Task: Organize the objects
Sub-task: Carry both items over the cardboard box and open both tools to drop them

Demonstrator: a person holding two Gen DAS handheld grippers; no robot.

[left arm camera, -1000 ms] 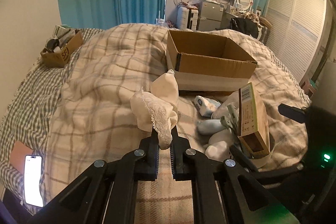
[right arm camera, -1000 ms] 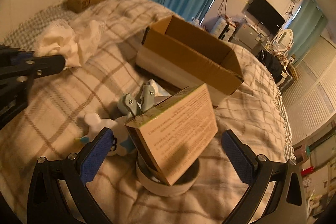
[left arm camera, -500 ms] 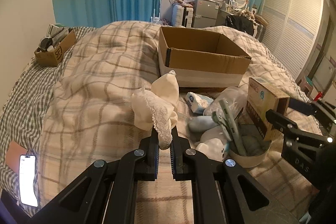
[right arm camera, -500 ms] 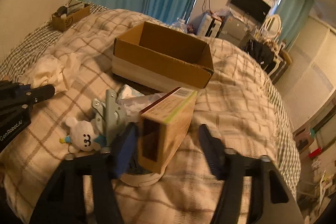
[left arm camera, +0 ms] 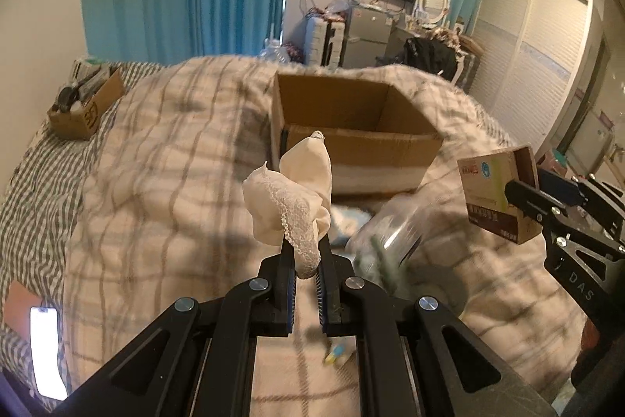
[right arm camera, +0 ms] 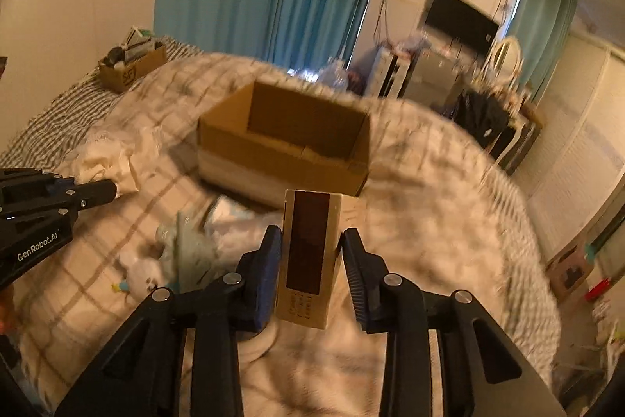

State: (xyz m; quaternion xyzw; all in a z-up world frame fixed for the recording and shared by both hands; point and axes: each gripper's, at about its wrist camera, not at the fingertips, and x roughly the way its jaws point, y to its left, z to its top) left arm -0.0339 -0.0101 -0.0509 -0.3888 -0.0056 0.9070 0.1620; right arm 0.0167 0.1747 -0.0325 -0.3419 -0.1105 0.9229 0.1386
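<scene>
My left gripper (left arm camera: 305, 258) is shut on a cream lace-trimmed cloth (left arm camera: 291, 200) and holds it above the plaid bedcover, short of the open cardboard box (left arm camera: 351, 131). My right gripper (right arm camera: 310, 253) is shut on a small tan carton (right arm camera: 308, 256) and holds it upright in front of the same box (right arm camera: 285, 143). The carton also shows at the right of the left wrist view (left arm camera: 498, 192). The left gripper with its cloth appears at the left of the right wrist view (right arm camera: 113, 188).
A white plush toy (right arm camera: 140, 270), a pale clip-like object (right arm camera: 187, 245), a white bowl (right arm camera: 258, 342) and a tissue pack (right arm camera: 226, 212) lie on the bed (left arm camera: 156, 182). A small box of items (left arm camera: 84, 104) sits far left. A lit phone (left arm camera: 47, 350) lies at the near left.
My right gripper has closed on the tan carton and lifted it out of the bowl, turning it upright. The left gripper still holds the cloth, moved slightly toward the box.
</scene>
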